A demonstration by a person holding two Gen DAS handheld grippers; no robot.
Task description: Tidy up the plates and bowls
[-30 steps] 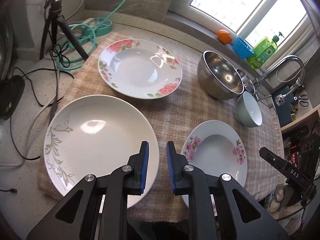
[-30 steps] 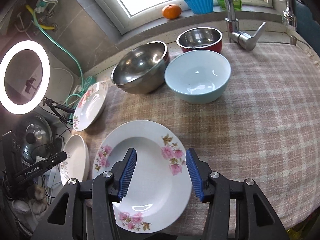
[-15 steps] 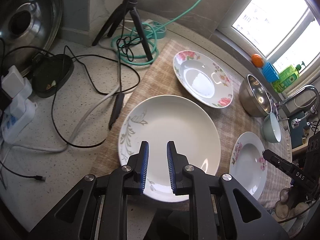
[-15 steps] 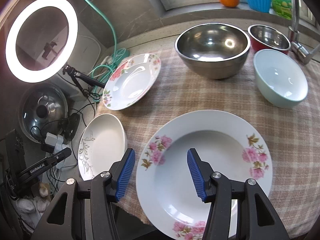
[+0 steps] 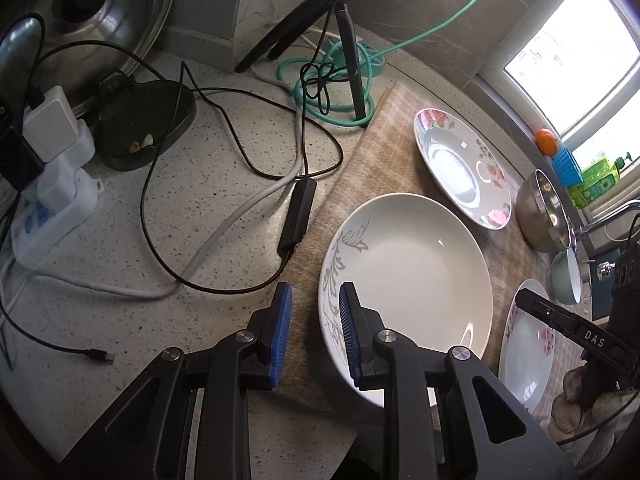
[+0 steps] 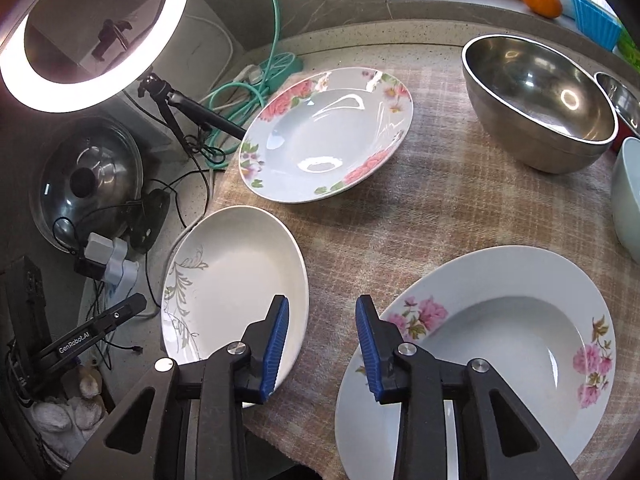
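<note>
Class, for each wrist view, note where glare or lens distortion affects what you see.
Right wrist view: the ring light blows out white, with bright glints on the floral plate. Left wrist view: the window is overexposed and fisheye bends the counter edges.

Three plates [image 6: 234,280], bowls [image 6: 536,104] on cloth

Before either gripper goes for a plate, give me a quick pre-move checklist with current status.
1. Left gripper empty, jaws just opened further: ok.
2. Left gripper straddles the near rim of the cream plate: ok.
3. Right gripper empty, jaws just narrowed: ok.
4. Right gripper lined up on a rim: not ok; it hangs over bare cloth between the cream plate and the small floral plate.
5. Plates unstacked, nothing in them: ok.
6. Pads touching a rim: cannot tell.
</note>
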